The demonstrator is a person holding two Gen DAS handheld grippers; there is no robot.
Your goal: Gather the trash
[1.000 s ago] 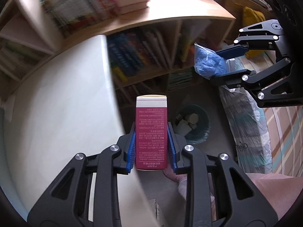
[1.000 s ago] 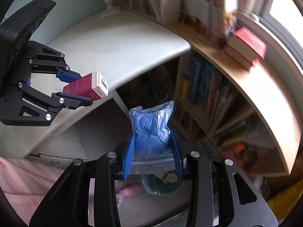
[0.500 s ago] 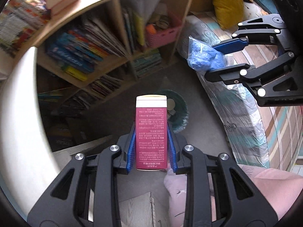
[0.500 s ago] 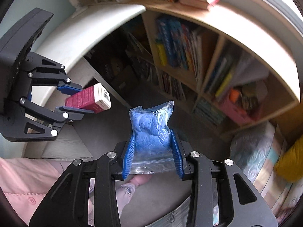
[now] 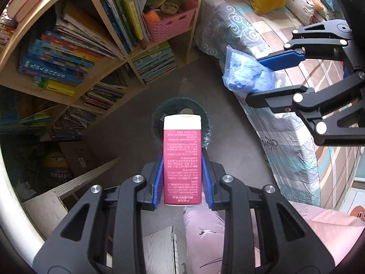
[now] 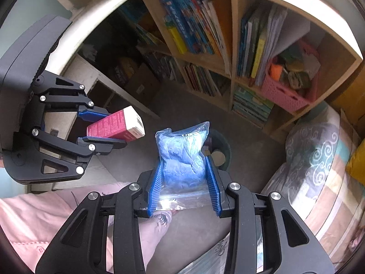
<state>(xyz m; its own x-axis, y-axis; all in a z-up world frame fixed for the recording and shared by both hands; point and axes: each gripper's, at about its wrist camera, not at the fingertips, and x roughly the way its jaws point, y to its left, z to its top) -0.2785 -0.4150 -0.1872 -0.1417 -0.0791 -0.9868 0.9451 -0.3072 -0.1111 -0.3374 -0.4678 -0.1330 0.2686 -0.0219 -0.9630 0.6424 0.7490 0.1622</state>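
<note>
On the left, a dark cardboard box (image 5: pixel 59 171) under the white desk (image 5: pixel 13 207) reads "FARMAK", seen upside down; it is the only lettering that reads clearly. The wooden bookshelf (image 5: pixel 109 32) holds rows of picture books with titles too small to make out, and one pink plastic basket (image 5: pixel 170 24). At centre, the left gripper (image 5: pixel 182 178) pinches one magenta carton (image 5: pixel 182 159) with a white top, its blue pads pressed against both sides; the fine print on it is unreadable. The carton hangs directly over one round teal wastebasket (image 5: pixel 157 116) on the grey floor. To the right, the right gripper (image 6: pixel 183 187) clamps one clear zip bag of blue material (image 6: pixel 182 157), beside a patterned quilt (image 5: pixel 285 137).
</note>
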